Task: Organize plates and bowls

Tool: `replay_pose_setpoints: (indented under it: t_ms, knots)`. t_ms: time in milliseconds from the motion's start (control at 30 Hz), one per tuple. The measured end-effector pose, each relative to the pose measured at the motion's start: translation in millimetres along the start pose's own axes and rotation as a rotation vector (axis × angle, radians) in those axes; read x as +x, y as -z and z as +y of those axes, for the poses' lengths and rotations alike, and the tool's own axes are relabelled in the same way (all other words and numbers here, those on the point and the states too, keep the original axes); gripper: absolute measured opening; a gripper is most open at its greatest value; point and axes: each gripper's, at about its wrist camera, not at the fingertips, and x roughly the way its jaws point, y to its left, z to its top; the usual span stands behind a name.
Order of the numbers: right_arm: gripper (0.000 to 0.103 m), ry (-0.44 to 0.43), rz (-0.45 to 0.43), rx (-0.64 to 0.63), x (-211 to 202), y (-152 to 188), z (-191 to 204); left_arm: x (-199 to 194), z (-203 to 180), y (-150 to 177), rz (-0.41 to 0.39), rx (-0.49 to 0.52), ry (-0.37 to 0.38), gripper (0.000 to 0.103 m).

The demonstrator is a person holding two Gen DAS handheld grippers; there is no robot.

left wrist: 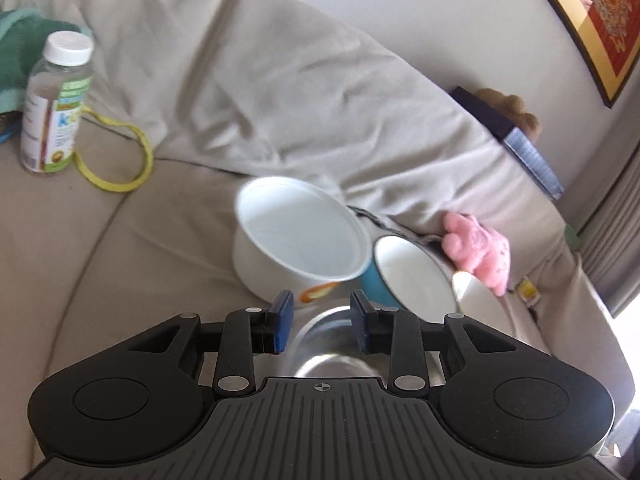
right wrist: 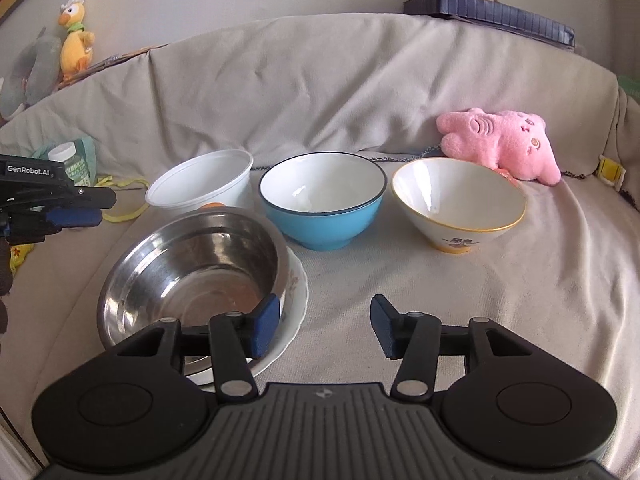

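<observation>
A steel bowl (right wrist: 192, 268) sits tilted in a white plate (right wrist: 294, 304) on the beige sofa cover. Behind stand a white plastic tub (right wrist: 200, 184), a blue bowl (right wrist: 324, 204) and a yellow-rimmed white bowl (right wrist: 460, 204). My right gripper (right wrist: 322, 324) is open and empty, its left finger by the steel bowl's near rim. My left gripper (left wrist: 322, 320) is open and empty above the steel bowl (left wrist: 328, 344), with the tub (left wrist: 300, 236), blue bowl (left wrist: 404, 276) and white bowl (left wrist: 476, 296) beyond. It also shows at the left of the right wrist view (right wrist: 76, 208).
A pink plush (right wrist: 504, 142) lies behind the yellow-rimmed bowl. A vitamin bottle (left wrist: 52, 104) and a yellow band (left wrist: 120, 160) lie at the left of the seat. A dark book (right wrist: 492, 16) and a brown toy top the backrest. A duck toy (right wrist: 74, 40) sits far left.
</observation>
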Motion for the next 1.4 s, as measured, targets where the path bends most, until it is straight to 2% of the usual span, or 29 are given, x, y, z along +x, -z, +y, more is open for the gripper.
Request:
replay_pose_setpoints:
  t_ms: [133, 300, 400, 567, 700, 800, 833, 867, 933, 1000, 1067, 1167, 1400]
  knots:
    - [0.05, 0.007, -0.025, 0.075, -0.8, -10.6, -39.3, 23.0, -57.5, 13.5, 0.088, 0.04, 0.118, 0.034]
    - [0.05, 0.015, -0.031, 0.15, 4.3, -37.4, -114.0, 90.3, -123.3, 39.7, 0.253, -0.07, 0.203, 0.034]
    - [0.05, -0.016, 0.005, 0.22, 18.9, -54.6, -166.5, 132.9, -157.3, 54.3, 0.311, -0.094, 0.149, 0.034]
    - [0.05, -0.027, 0.021, 0.264, 57.8, -71.5, -225.8, 185.0, -181.7, 63.1, 0.289, -0.148, 0.038, 0.034]
    - [0.049, -0.037, 0.011, 0.276, 102.5, -87.4, -243.9, 217.0, -189.9, 60.0, 0.243, -0.125, -0.051, 0.036]
    - [0.047, -0.054, 0.045, 0.306, 142.6, -98.7, -248.5, 238.0, -191.5, 59.0, 0.221, -0.107, -0.095, 0.035]
    - [0.043, -0.061, 0.056, 0.316, 154.1, -100.6, -249.8, 244.0, -190.9, 59.6, 0.23, -0.1, -0.094, 0.035]
    - [0.042, -0.086, 0.072, 0.329, 165.9, -101.6, -251.4, 251.2, -192.2, 60.9, 0.253, -0.083, -0.095, 0.035]
    - [0.033, -0.152, 0.117, 0.375, 189.4, -100.5, -254.7, 262.3, -195.9, 63.6, 0.294, -0.046, -0.099, 0.032]
    - [0.022, -0.219, 0.168, 0.409, 203.1, -97.1, -253.1, 264.0, -199.9, 68.0, 0.307, -0.012, -0.111, 0.032]
    - [0.022, -0.202, 0.162, 0.363, 198.4, -94.1, -243.7, 261.9, -199.3, 71.1, 0.315, 0.004, -0.112, 0.032]
    - [0.021, -0.176, 0.166, 0.278, 178.7, -84.3, -229.7, 248.2, -189.8, 78.5, 0.349, -0.036, -0.079, 0.032]
    - [0.021, -0.228, 0.197, 0.301, 112.0, -32.7, -220.7, 178.4, -179.8, 122.0, 0.438, 0.049, -0.019, 0.032]
